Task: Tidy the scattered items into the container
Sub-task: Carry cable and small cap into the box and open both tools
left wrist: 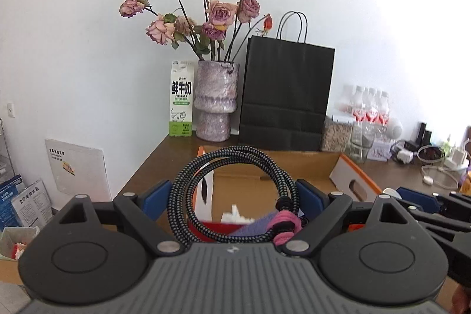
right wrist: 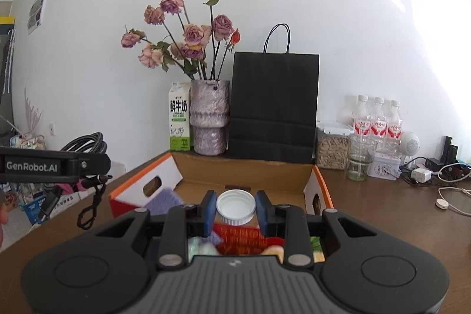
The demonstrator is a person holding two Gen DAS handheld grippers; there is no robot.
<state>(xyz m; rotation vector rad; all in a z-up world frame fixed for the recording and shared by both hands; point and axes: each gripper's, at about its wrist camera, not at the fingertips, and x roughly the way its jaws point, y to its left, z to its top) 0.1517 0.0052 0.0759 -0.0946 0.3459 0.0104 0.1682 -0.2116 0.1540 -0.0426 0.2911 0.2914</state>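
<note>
My left gripper [left wrist: 234, 197] holds a coiled black-and-white braided cable [left wrist: 188, 187] between its blue pads, above the left side of the open cardboard box [left wrist: 294, 167]. The same gripper and cable [right wrist: 88, 141] show at the left in the right wrist view. My right gripper [right wrist: 235, 209] is shut on a white round lid [right wrist: 235, 205], over the cardboard box [right wrist: 244, 167]. Inside the box lie a purple cloth [right wrist: 164, 200], a red packet [right wrist: 244, 237] and a pink item [left wrist: 287, 221].
Behind the box stand a milk carton [right wrist: 178, 119], a vase of dried roses [right wrist: 209, 116], a black paper bag [right wrist: 273, 105], a jar [right wrist: 332, 146], bottles [right wrist: 378, 119] and a tin [right wrist: 384, 167]. Chargers and white cables [right wrist: 447, 196] lie at the right on the wooden table [right wrist: 382, 211].
</note>
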